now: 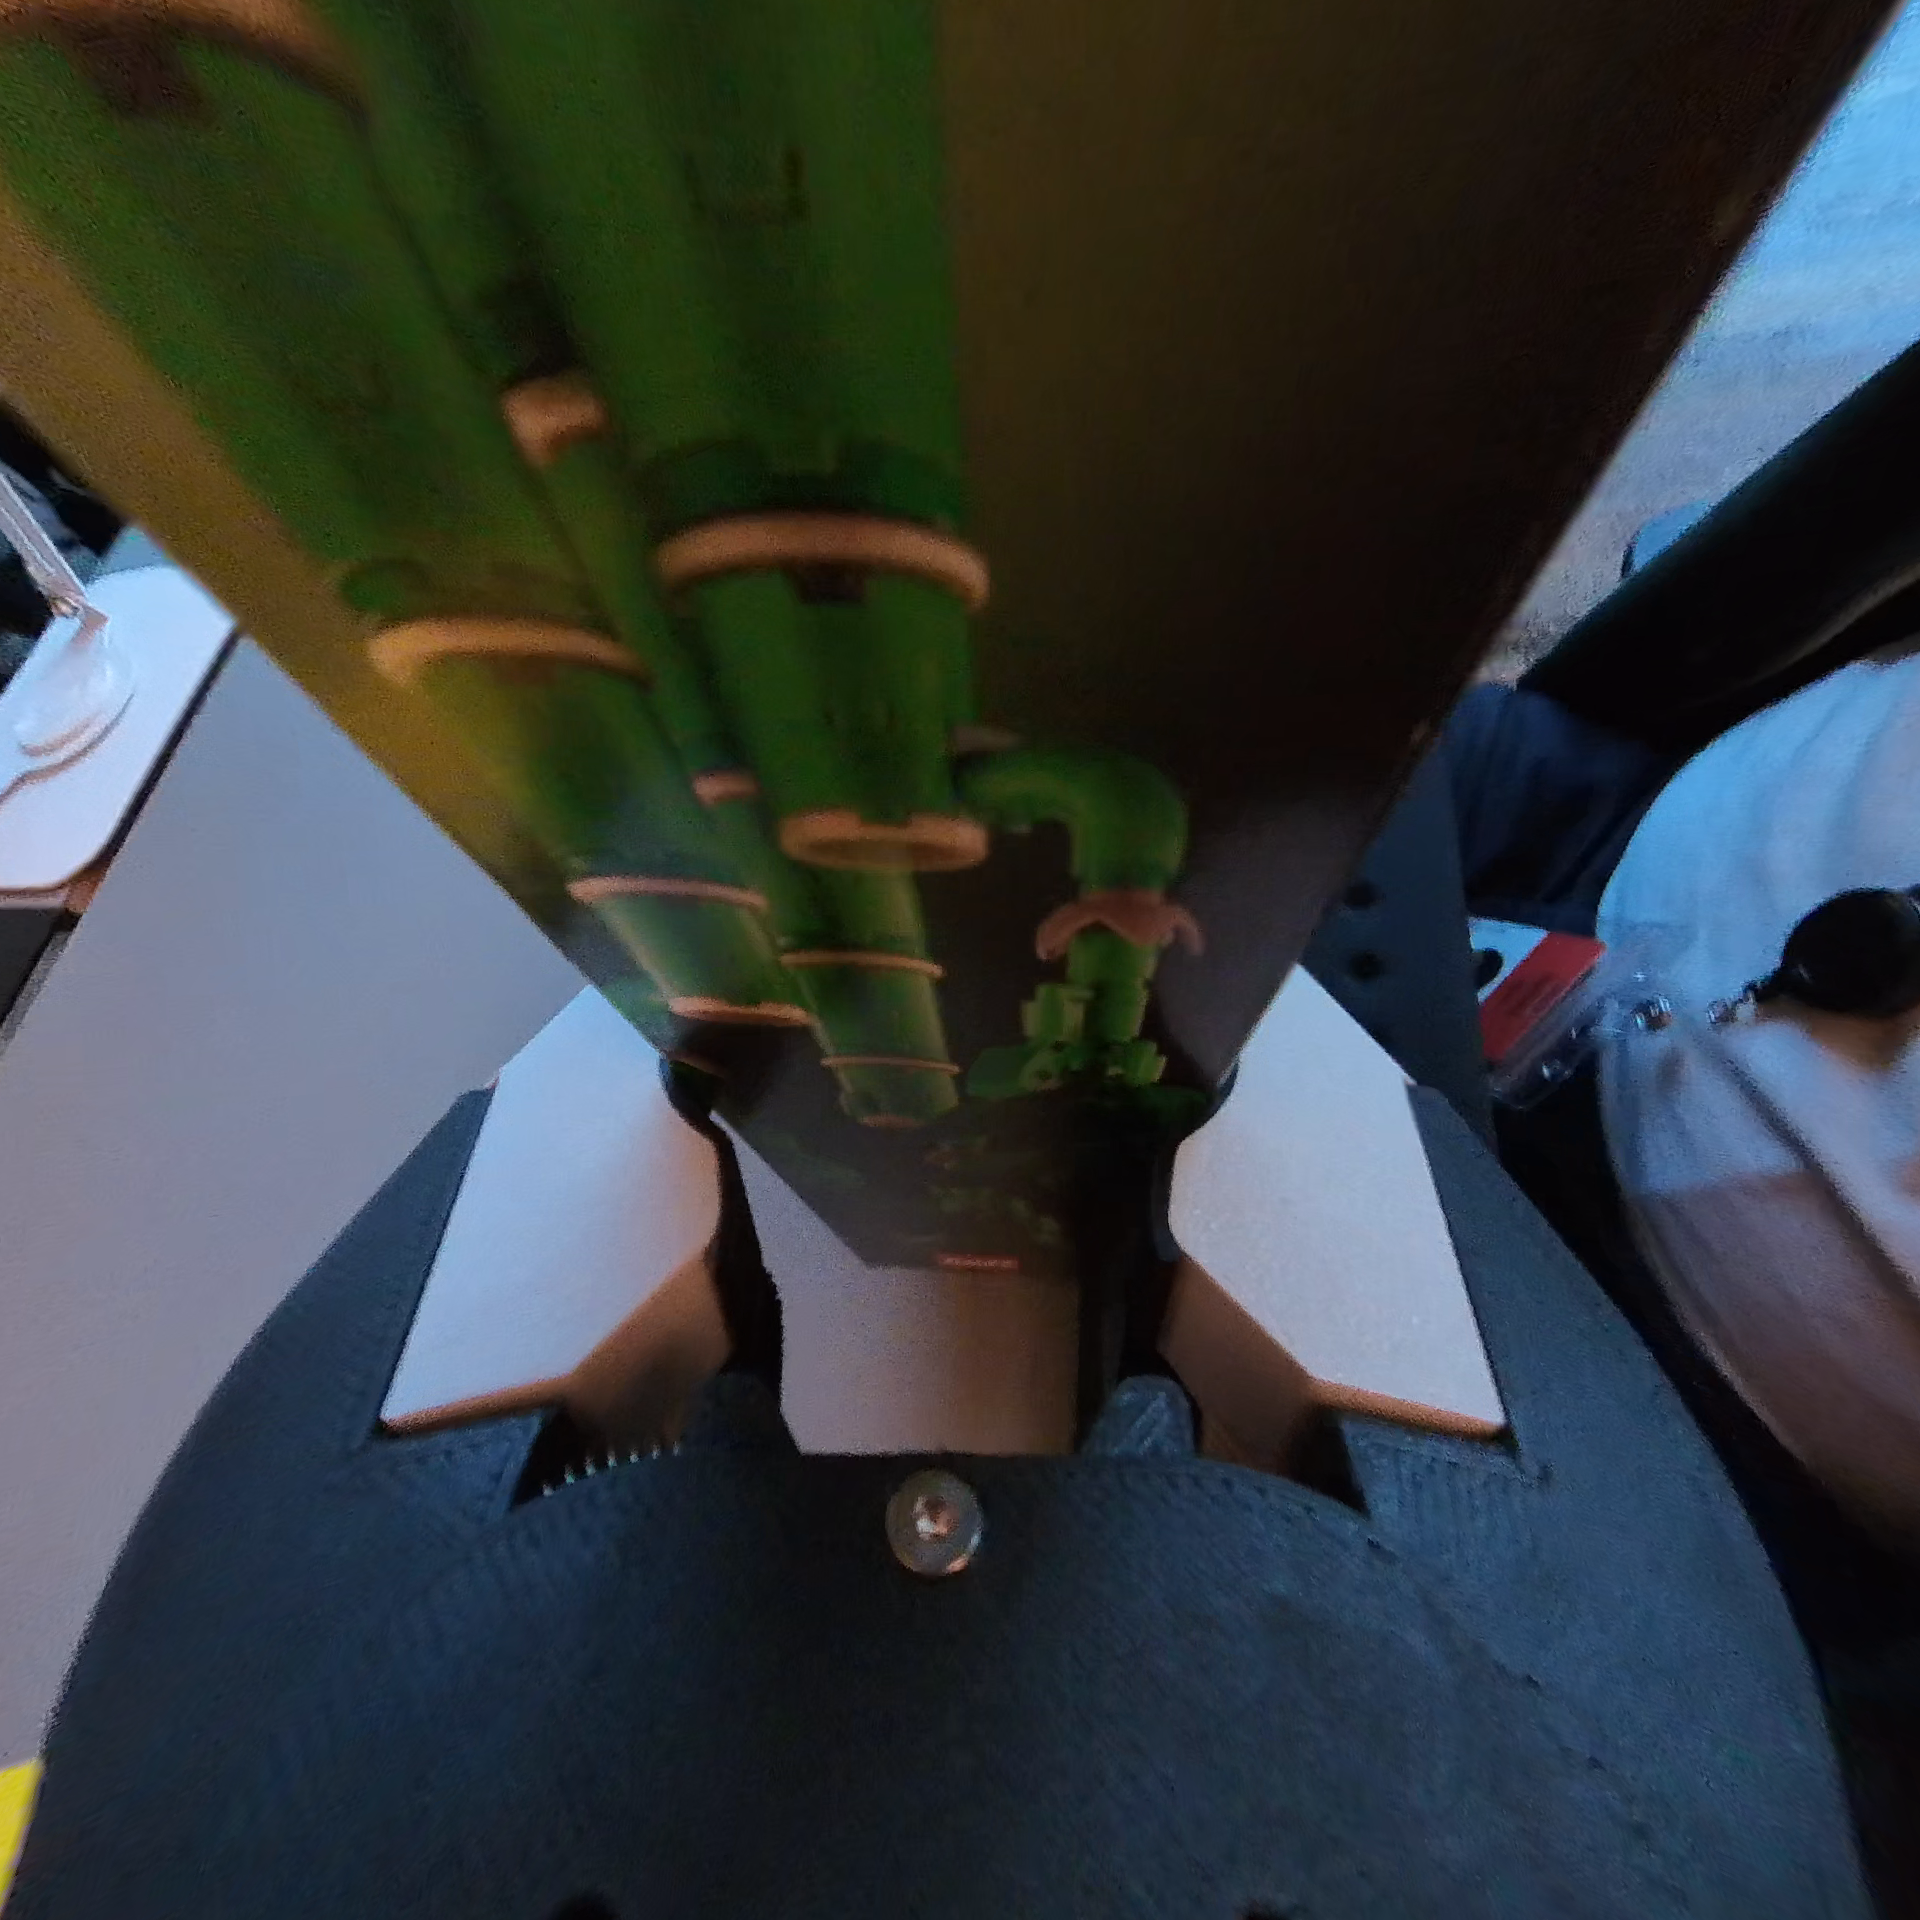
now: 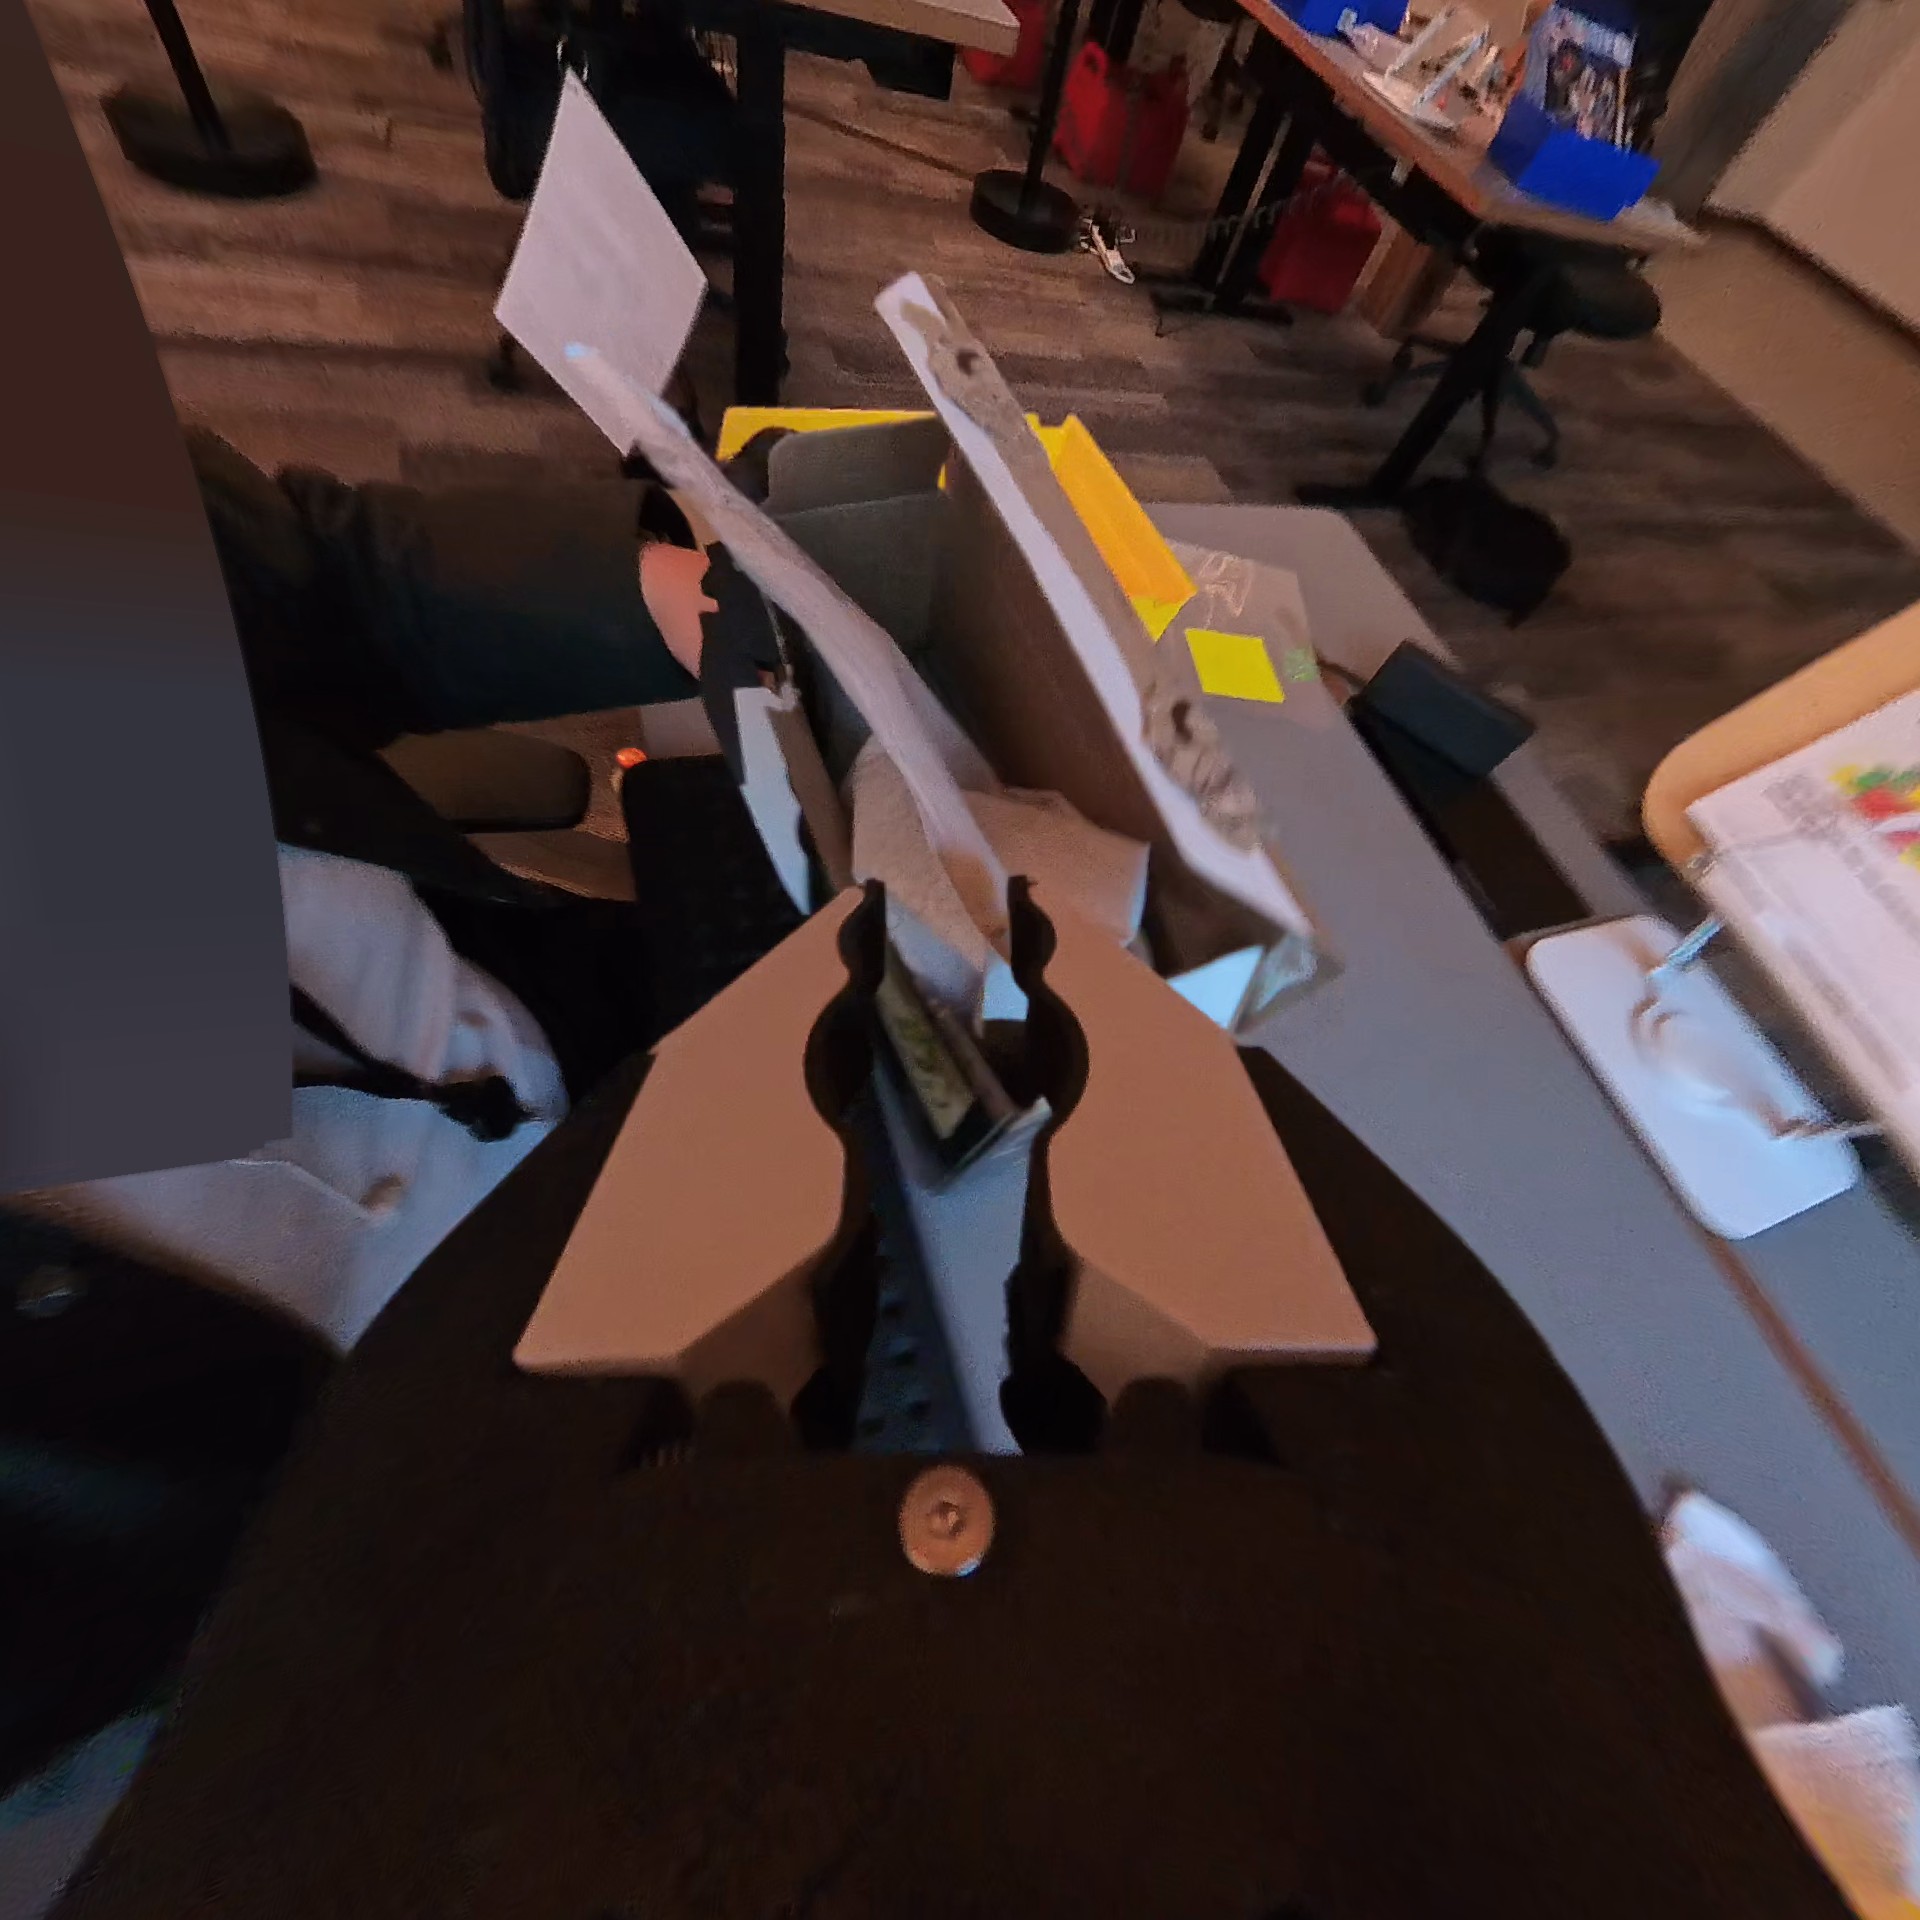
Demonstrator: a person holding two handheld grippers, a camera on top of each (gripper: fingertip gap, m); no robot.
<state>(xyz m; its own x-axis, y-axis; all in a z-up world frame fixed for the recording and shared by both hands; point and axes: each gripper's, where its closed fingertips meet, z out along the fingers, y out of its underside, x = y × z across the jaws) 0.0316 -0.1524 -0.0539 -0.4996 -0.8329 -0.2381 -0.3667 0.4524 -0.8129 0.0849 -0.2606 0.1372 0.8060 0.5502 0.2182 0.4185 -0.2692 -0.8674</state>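
Observation:
My left gripper (image 1: 940, 1091) is shut on the narrow end of a long carton (image 1: 727, 520) printed with green bamboo stalks; the carton fills the upper view, blurred. In the right wrist view the same carton (image 2: 1029, 686) stands open above the grey table, its brown inside showing, with white flaps spread. My right gripper (image 2: 948, 914) is closed on the nearer long white flap (image 2: 831, 644), which runs up and to the left from the fingertips. The left gripper (image 2: 743, 665) shows behind that flap, on the carton's far side.
A grey table (image 2: 1455, 1039) carries a yellow bin (image 2: 1112, 509), a small black box (image 2: 1439, 717) and a white stand base (image 2: 1683, 1060). A person in a white shirt (image 1: 1766, 1039) sits close on the right. Other desks, stools and red cans stand farther off. Tip to tip, the grippers are about 25 cm apart.

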